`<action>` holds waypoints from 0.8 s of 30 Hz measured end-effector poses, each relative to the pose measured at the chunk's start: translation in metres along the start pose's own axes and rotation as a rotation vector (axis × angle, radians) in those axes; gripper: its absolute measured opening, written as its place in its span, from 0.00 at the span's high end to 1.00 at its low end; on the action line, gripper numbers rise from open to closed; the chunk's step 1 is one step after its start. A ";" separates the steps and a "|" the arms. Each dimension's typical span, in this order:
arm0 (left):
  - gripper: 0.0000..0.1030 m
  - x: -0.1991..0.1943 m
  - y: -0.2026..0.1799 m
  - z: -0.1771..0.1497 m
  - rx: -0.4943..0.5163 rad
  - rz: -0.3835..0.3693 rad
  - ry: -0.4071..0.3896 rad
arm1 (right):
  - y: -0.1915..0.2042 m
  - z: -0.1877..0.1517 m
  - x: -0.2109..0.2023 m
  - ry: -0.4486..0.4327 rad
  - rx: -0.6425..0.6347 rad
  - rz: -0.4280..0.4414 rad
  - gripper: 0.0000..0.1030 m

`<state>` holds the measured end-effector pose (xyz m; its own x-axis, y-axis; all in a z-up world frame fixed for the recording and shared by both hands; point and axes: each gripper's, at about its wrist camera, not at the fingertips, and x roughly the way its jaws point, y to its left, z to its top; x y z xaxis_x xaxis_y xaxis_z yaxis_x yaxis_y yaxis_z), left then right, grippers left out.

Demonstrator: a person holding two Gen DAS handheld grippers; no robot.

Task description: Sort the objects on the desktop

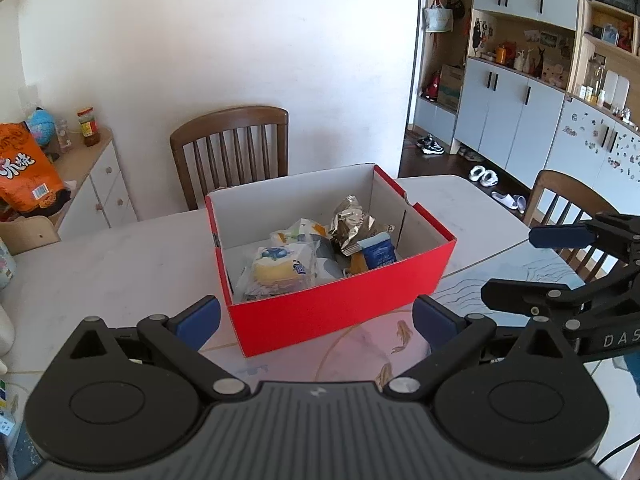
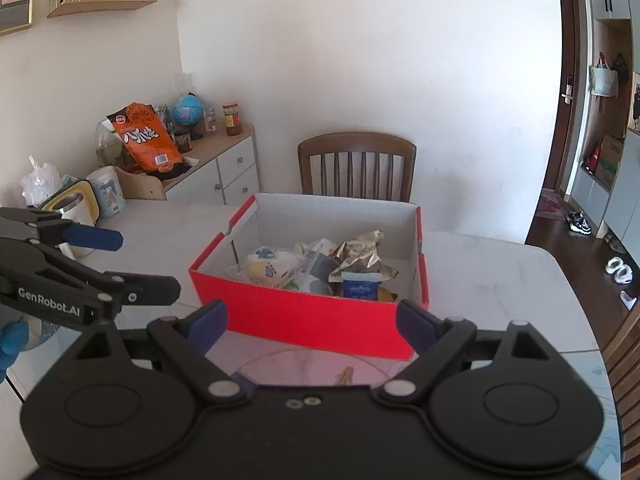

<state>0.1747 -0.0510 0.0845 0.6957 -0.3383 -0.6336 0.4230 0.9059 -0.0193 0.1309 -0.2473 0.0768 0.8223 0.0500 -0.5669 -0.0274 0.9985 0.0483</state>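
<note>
On the table (image 1: 120, 264), just beyond both grippers, stands the red box (image 1: 340, 308), already holding snack packs: a yellow cake (image 1: 276, 268), a crumpled foil bag (image 1: 352, 224) and a blue carton (image 1: 378, 254). The left gripper (image 1: 316, 320) and the right gripper (image 2: 312, 322) both hang with jaws wide apart and hold nothing. I judge the sorting is nearly finished; for any next pick, come down from above between the box walls and close slowly on 1 pack only. What lies under the packs is hidden, and the near table is covered by the gripper bodies.
</note>
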 end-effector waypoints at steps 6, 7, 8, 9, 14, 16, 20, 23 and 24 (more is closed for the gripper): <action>0.00 0.000 -0.004 -0.006 0.000 0.004 -0.002 | -0.001 -0.002 -0.003 -0.004 -0.007 -0.008 0.11; 0.00 0.000 -0.005 -0.007 0.001 0.005 -0.003 | -0.001 -0.003 -0.004 -0.003 -0.009 -0.010 0.11; 0.00 0.000 -0.006 -0.009 0.005 0.006 -0.002 | -0.001 -0.004 -0.004 -0.002 -0.011 -0.014 0.11; 0.00 0.000 -0.007 -0.010 0.008 0.011 -0.001 | -0.001 -0.006 -0.004 0.000 -0.013 -0.018 0.11; 0.00 0.002 -0.012 -0.014 0.008 0.002 0.015 | -0.003 -0.011 -0.004 0.016 -0.008 -0.023 0.11; 0.00 0.003 -0.014 -0.016 0.011 0.006 0.015 | -0.004 -0.013 -0.005 0.019 -0.005 -0.028 0.11; 0.00 0.004 -0.015 -0.017 0.009 -0.001 0.024 | -0.006 -0.015 -0.007 0.026 -0.001 -0.034 0.11; 0.00 0.005 -0.016 -0.018 0.008 -0.013 0.030 | -0.007 -0.016 -0.008 0.028 -0.002 -0.040 0.11; 0.00 0.005 -0.016 -0.018 0.005 -0.015 0.032 | -0.007 -0.017 -0.008 0.029 -0.002 -0.042 0.11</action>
<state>0.1612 -0.0630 0.0675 0.6706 -0.3432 -0.6577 0.4359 0.8996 -0.0249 0.1154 -0.2540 0.0672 0.8060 0.0090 -0.5918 0.0055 0.9997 0.0227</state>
